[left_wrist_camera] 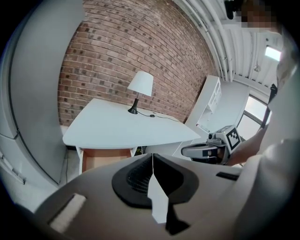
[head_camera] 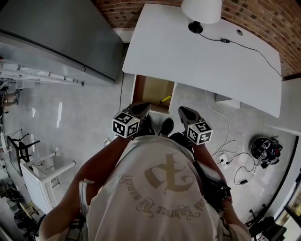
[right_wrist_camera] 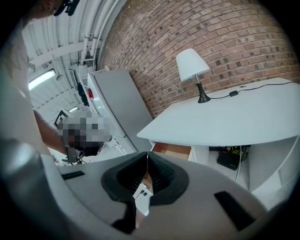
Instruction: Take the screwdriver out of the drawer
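Note:
Under the white table (head_camera: pixel 188 52) a wooden drawer (head_camera: pixel 151 92) stands pulled out. In it a yellow-handled screwdriver (head_camera: pixel 164 100) lies near the right front corner. My left gripper (head_camera: pixel 142 108) hovers just short of the drawer's front edge, jaws shut and empty. My right gripper (head_camera: pixel 184 112) is level with it to the right of the drawer, and its jaws also meet with nothing between them. From the left gripper (left_wrist_camera: pixel 152 157) I see the open drawer (left_wrist_camera: pixel 104 157) ahead and the right gripper (left_wrist_camera: pixel 206 150) beside it. The right gripper (right_wrist_camera: pixel 147 157) faces the drawer (right_wrist_camera: pixel 171 149); the screwdriver is hidden there.
A white lamp (head_camera: pixel 201 9) with a black cable stands at the table's far edge. A tall grey cabinet (head_camera: pixel 61 33) is to the left. Cables and a power strip (head_camera: pixel 225 160) lie on the floor at the right. The wall behind is brick (left_wrist_camera: pixel 117 51).

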A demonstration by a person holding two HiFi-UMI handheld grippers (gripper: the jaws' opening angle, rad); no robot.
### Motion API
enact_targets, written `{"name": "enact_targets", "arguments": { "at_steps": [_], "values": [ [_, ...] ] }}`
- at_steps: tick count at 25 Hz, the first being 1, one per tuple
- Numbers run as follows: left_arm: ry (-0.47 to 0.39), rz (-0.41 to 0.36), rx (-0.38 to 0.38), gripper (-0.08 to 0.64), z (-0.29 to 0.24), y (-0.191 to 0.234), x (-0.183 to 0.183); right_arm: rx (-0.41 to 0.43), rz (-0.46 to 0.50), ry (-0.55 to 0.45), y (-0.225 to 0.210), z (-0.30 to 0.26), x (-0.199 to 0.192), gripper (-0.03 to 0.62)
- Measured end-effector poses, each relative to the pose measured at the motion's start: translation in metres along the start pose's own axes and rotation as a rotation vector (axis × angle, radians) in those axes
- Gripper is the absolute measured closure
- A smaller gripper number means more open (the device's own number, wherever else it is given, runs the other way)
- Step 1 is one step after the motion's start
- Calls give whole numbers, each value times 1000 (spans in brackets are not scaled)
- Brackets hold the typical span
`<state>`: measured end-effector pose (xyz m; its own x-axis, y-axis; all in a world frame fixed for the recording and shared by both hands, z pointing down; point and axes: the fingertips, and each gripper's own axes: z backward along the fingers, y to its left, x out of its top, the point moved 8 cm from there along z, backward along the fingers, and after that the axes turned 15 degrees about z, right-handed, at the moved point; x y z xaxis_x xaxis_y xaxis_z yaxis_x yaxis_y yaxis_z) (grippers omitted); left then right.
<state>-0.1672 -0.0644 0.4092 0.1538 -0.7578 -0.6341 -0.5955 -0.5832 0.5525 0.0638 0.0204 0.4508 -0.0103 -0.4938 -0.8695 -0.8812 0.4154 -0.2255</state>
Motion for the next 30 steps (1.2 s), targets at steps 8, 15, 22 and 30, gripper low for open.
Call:
{"name": "enact_targets", "arguments": {
  "at_steps": [8,15,22,30],
  "values": [
    [39,-8,2,551,-20,12,-9,-11,-17,15,3,2,-15,584],
    [115,-38,-13,551,-35,19,-30,-27,-39,37,6,3,-35,584],
    [177,-50,-9,551,-50,29,-40,-43,-86,51,7,-1,-52,584],
    [240,-77,5,551,-74,45,-47,-60,-123,64,-2,-13,-68,584]
  ]
}}
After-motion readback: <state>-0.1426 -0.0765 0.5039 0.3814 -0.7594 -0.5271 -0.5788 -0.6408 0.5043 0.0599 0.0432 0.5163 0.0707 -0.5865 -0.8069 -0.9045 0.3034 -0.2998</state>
